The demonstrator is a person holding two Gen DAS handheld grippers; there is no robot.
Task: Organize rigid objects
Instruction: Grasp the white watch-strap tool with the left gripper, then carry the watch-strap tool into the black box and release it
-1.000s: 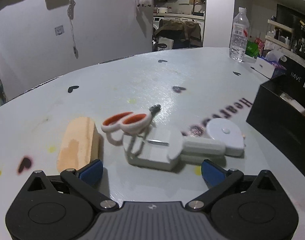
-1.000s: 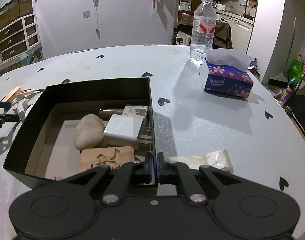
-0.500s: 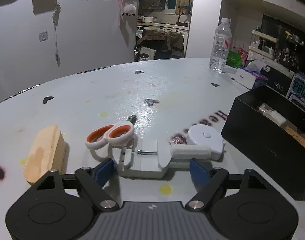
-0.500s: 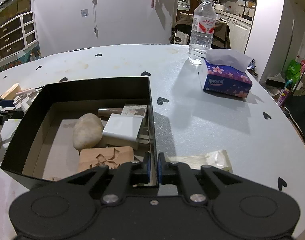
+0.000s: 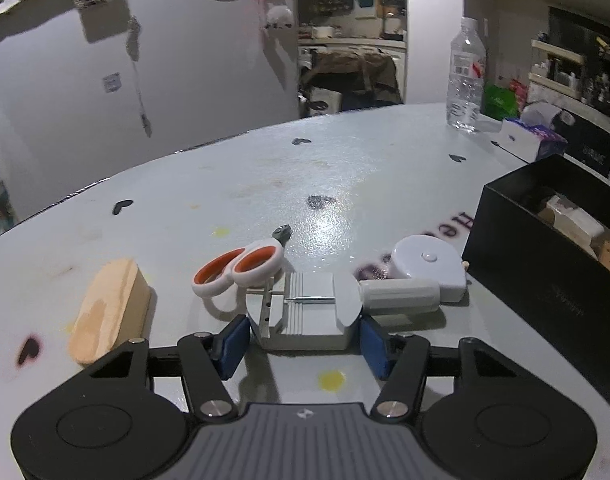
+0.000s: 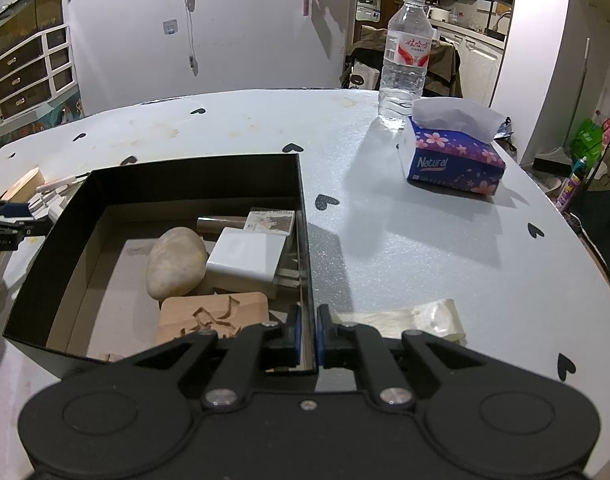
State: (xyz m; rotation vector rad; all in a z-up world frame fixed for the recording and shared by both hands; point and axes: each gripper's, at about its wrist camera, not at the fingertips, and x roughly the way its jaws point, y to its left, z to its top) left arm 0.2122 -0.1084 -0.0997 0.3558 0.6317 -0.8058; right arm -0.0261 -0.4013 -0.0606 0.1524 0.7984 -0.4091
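Observation:
My left gripper (image 5: 303,342) is open, its blue pads on either side of a grey ridged block tool (image 5: 305,312) with a thin pin and a white handle (image 5: 401,300). Orange-handled scissors (image 5: 241,268) lie just behind it. A white tape measure (image 5: 427,266) lies to the right and a wooden block (image 5: 109,314) to the left. My right gripper (image 6: 308,334) is shut on the near right wall of the black box (image 6: 307,240). The box holds a stone (image 6: 177,262), a white adapter (image 6: 247,260) and a carved wooden piece (image 6: 213,316).
The black box also shows at the right of the left wrist view (image 5: 545,248). A water bottle (image 6: 405,60) and a tissue pack (image 6: 453,156) stand at the far right of the table. A clear plastic wrapper (image 6: 409,320) lies beside the box.
My left gripper has moved forward and its pads now flank the grey block tool, with the jaws narrower than before. The right gripper has stayed clamped on the box wall.

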